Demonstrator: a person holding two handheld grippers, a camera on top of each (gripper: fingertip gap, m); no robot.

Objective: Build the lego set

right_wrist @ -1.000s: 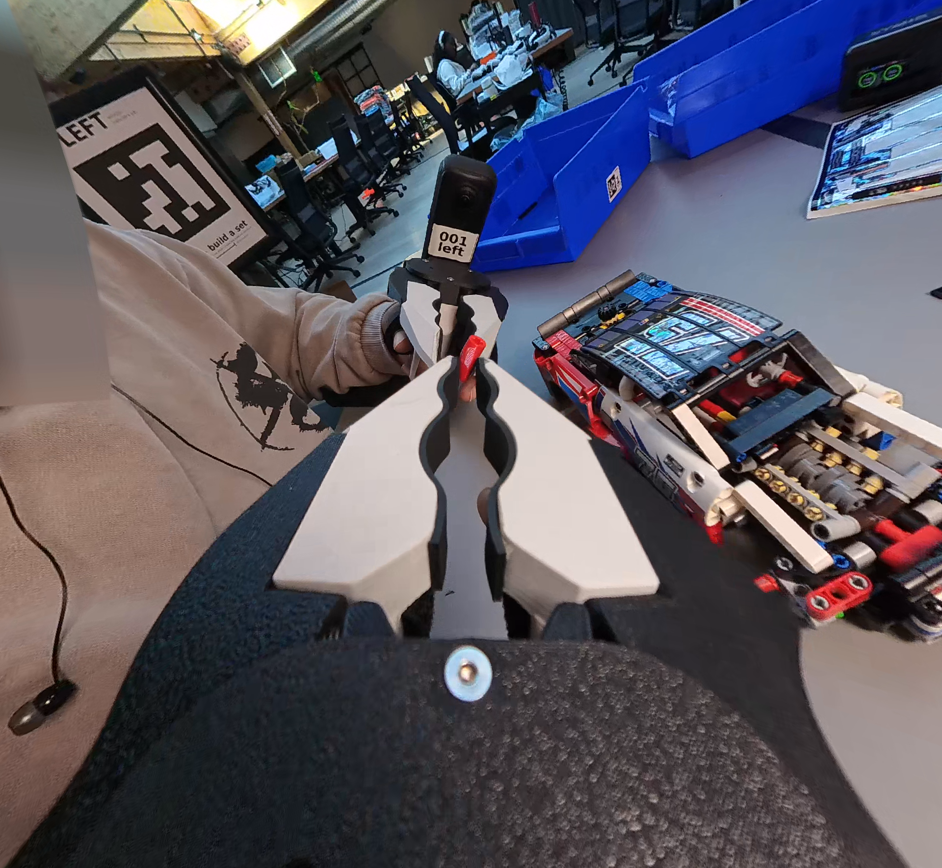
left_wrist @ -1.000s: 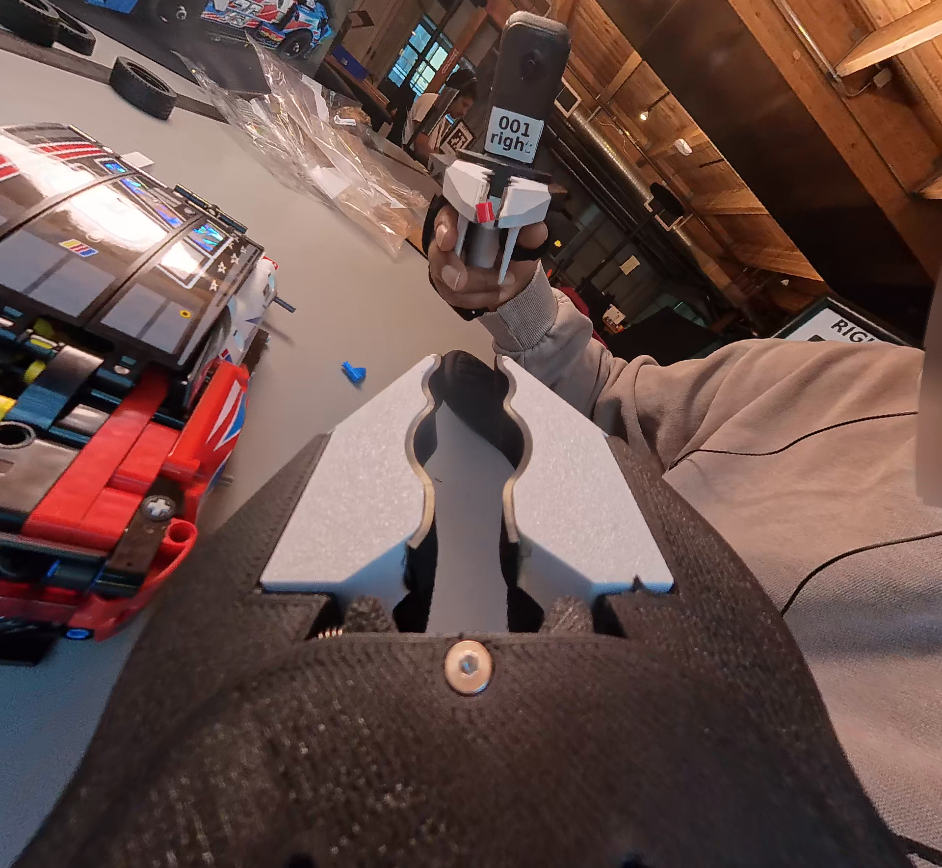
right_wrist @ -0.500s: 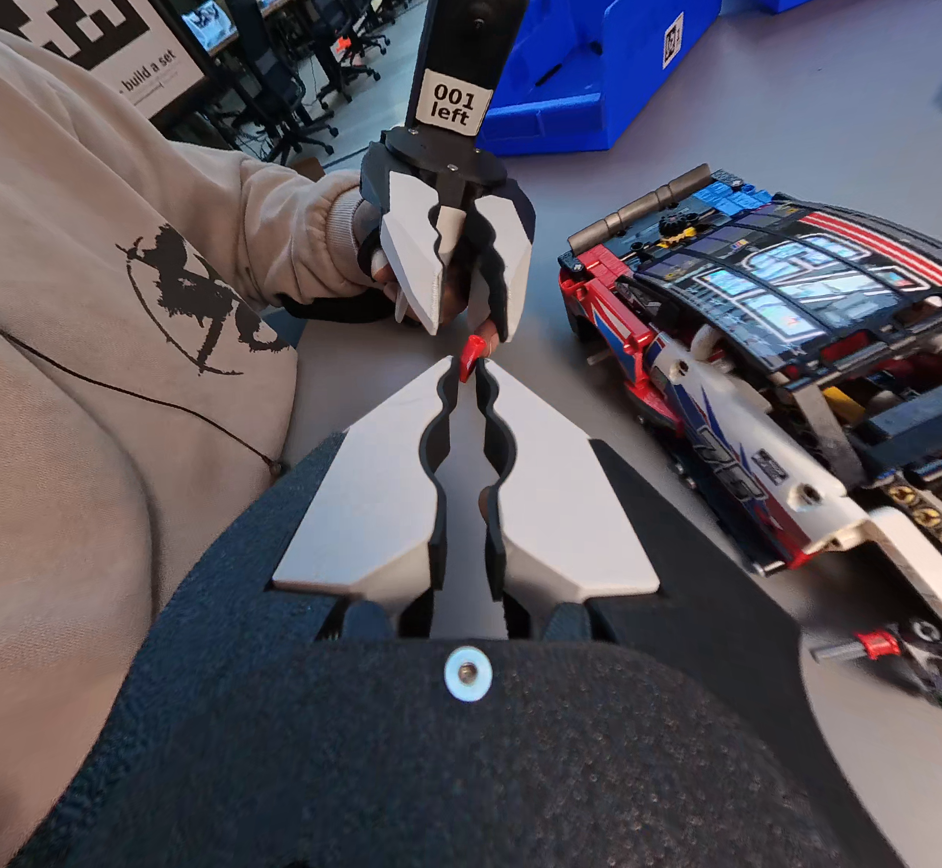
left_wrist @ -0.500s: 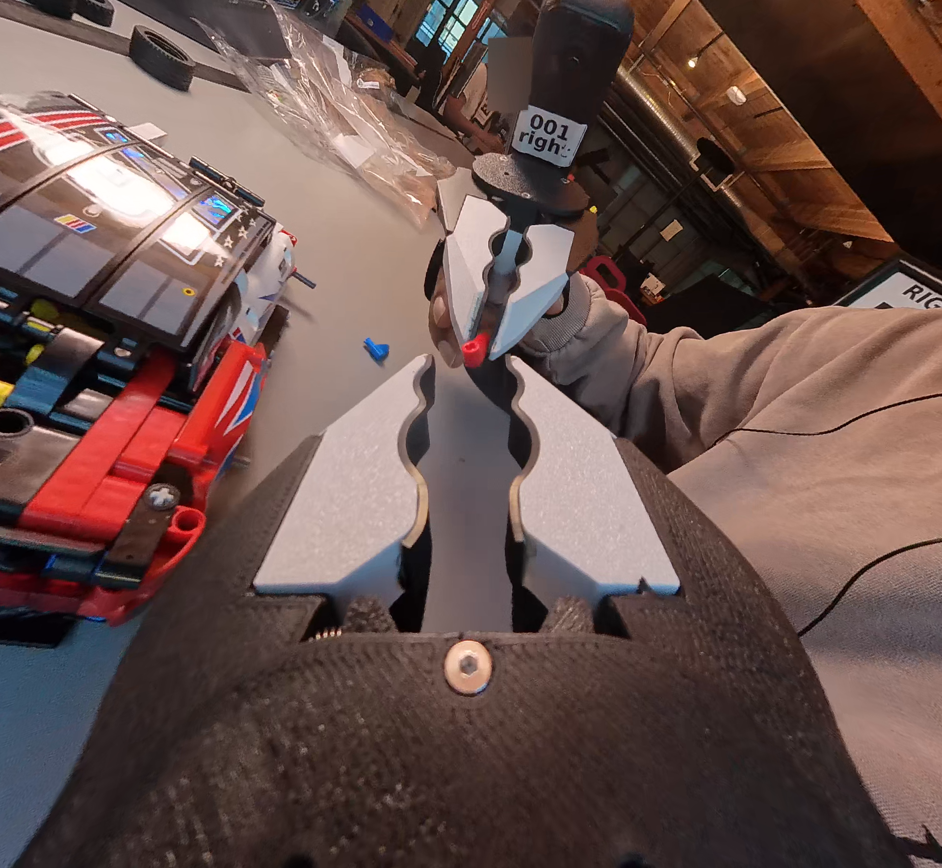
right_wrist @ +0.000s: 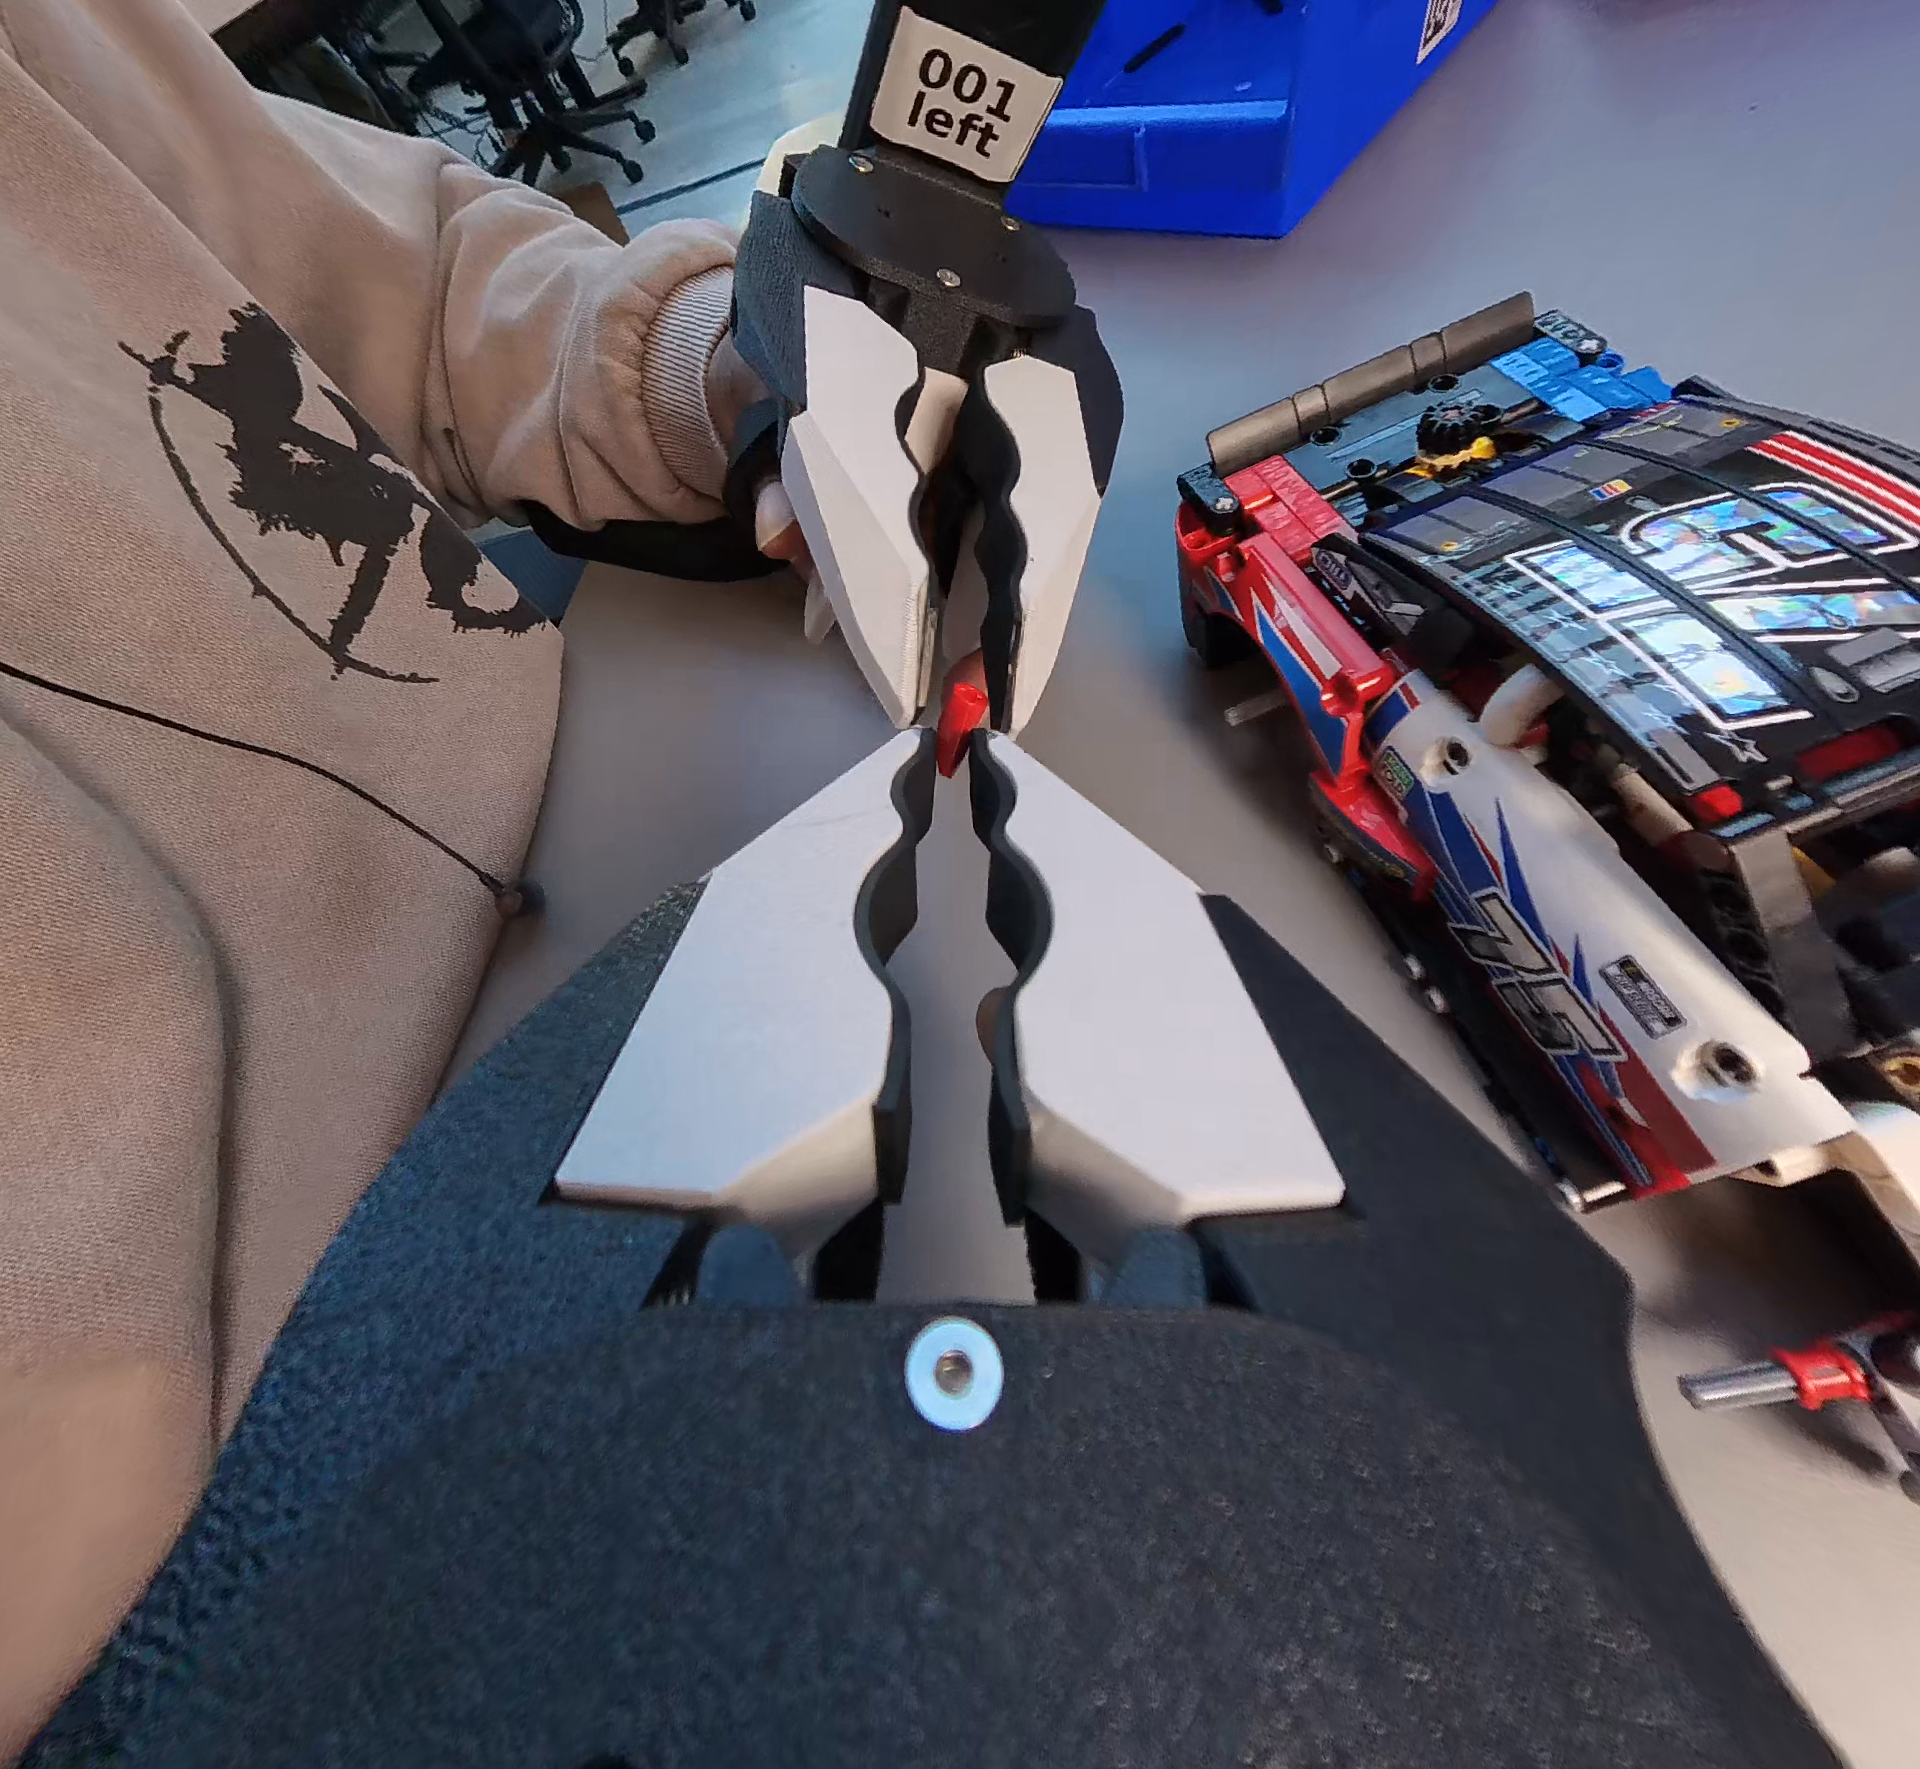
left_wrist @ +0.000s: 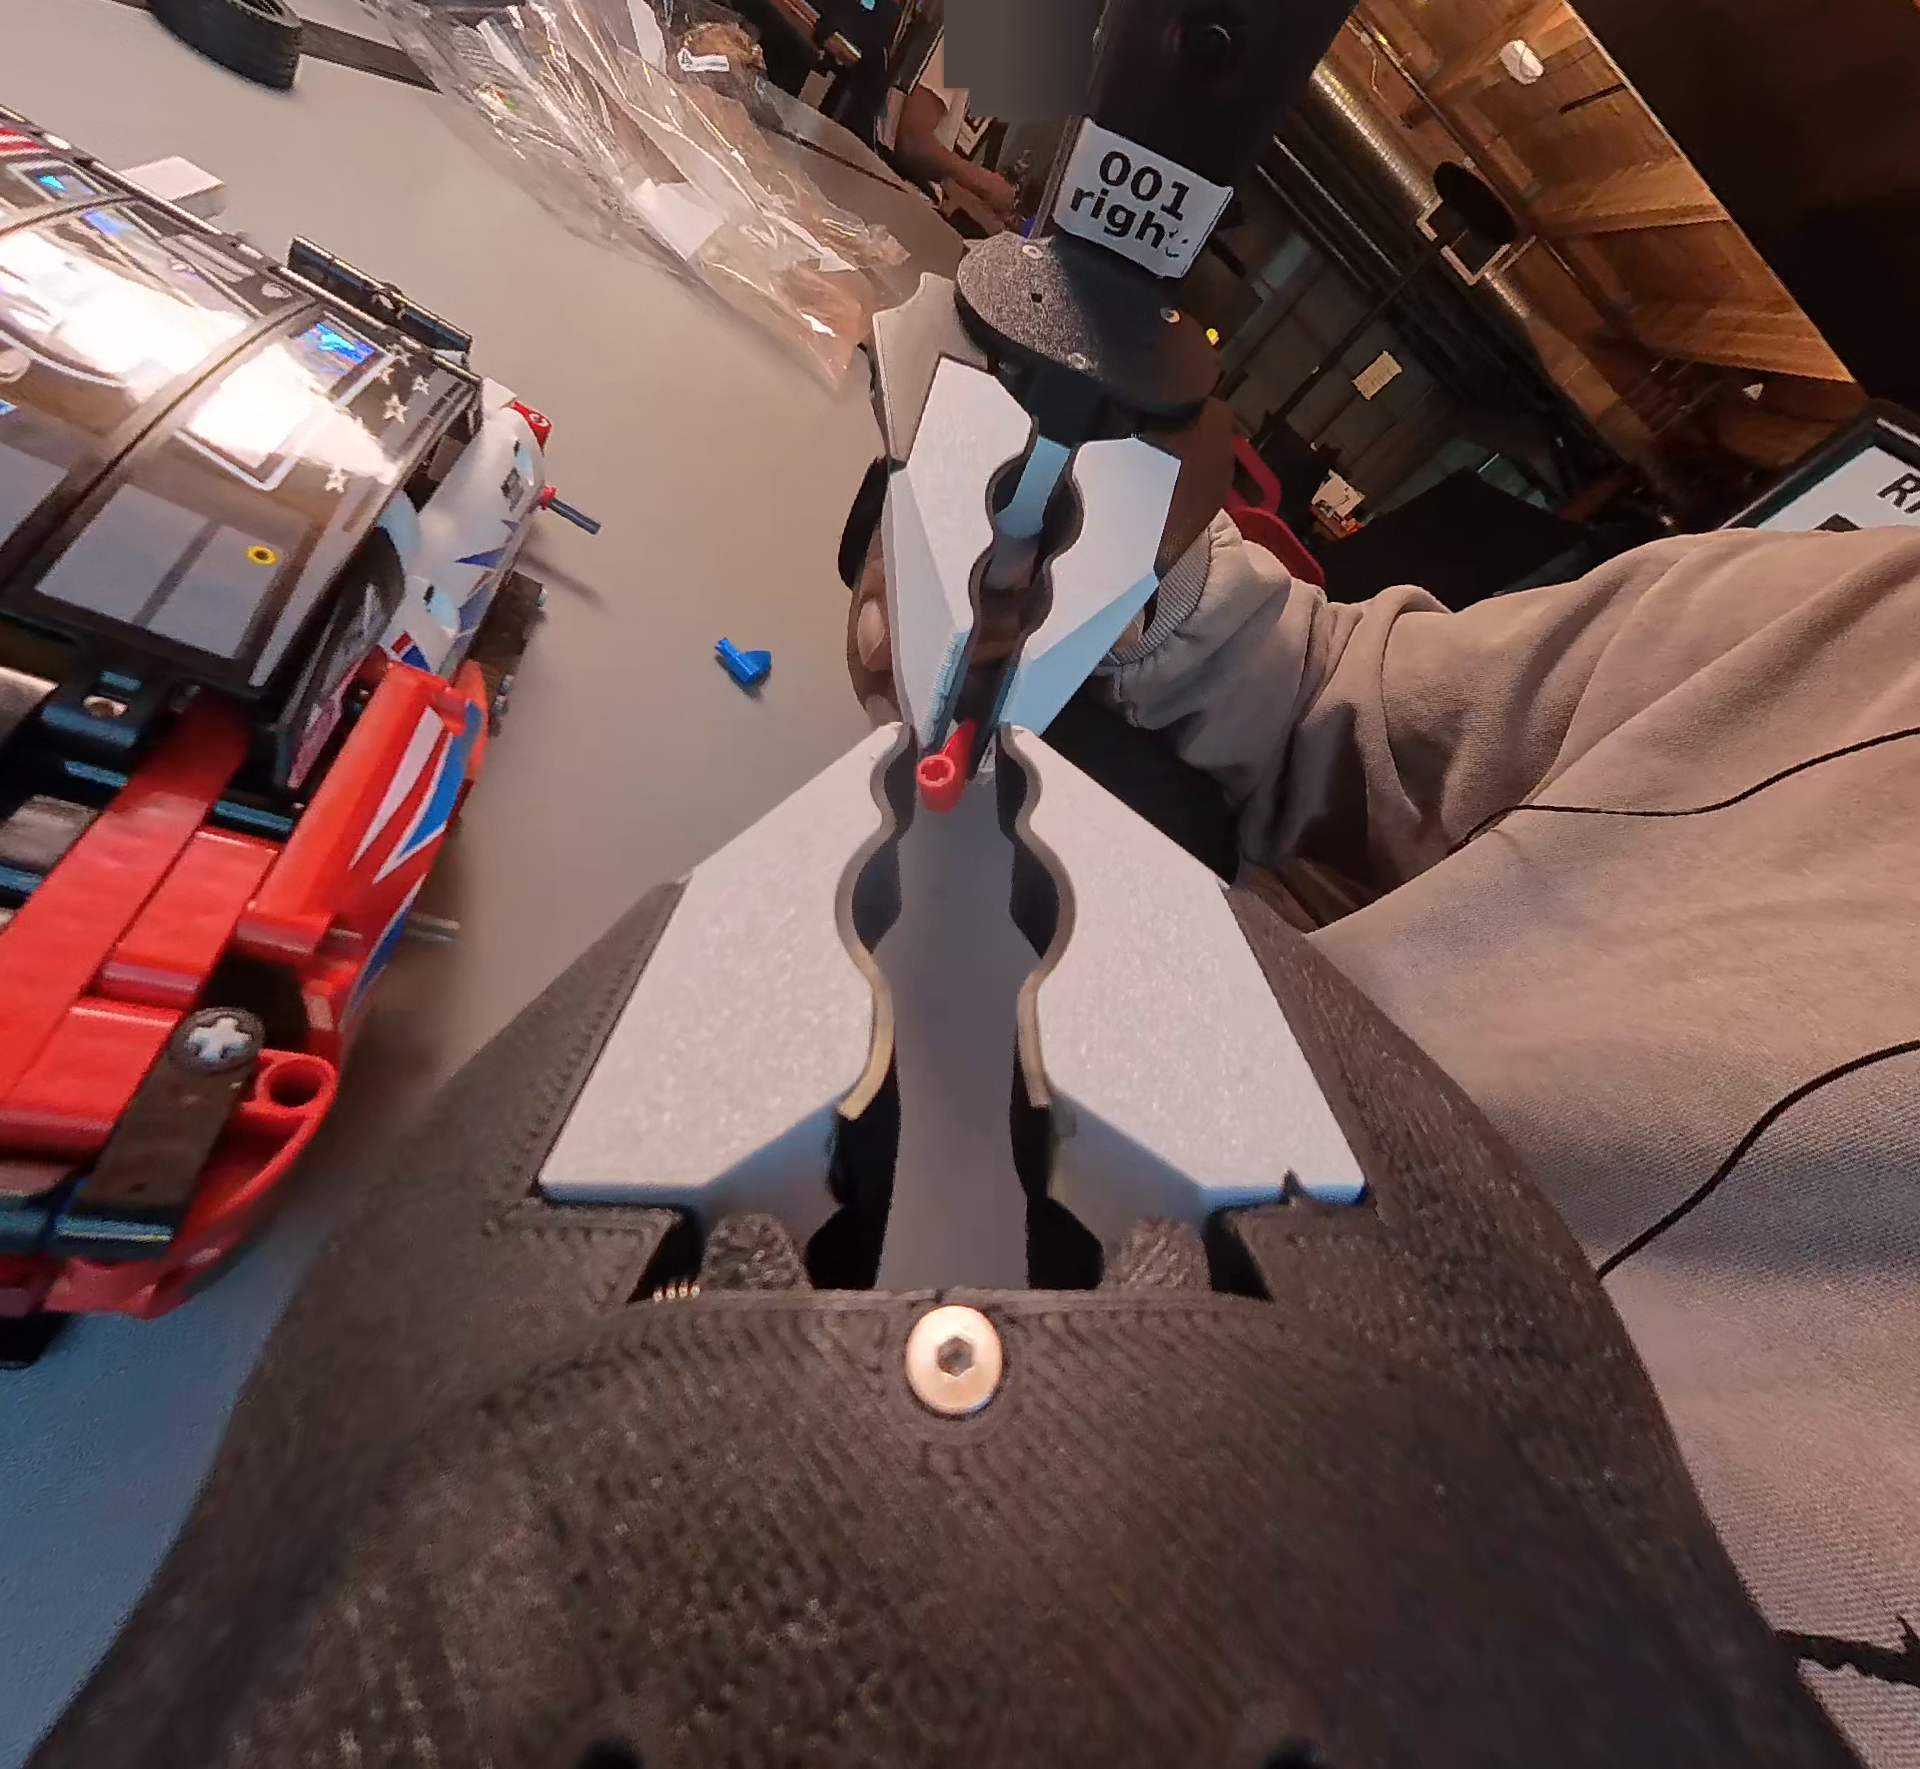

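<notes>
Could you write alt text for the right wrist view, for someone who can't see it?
Two handheld grippers meet tip to tip above a grey table: the right gripper pinches a small red piece, whose far end lies between the left gripper's tips. A partly built lego car sits to the right.

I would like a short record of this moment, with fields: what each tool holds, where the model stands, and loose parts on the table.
right tool: shut on small red plastic lego pin, held above the table
left tool: open, its tips on either side of the red pin's free end
model: red, white and black lego race car, on grey table, to the side of both tools
loose parts: small blue lego piece; black rubber tyre; clear plastic bags
</notes>
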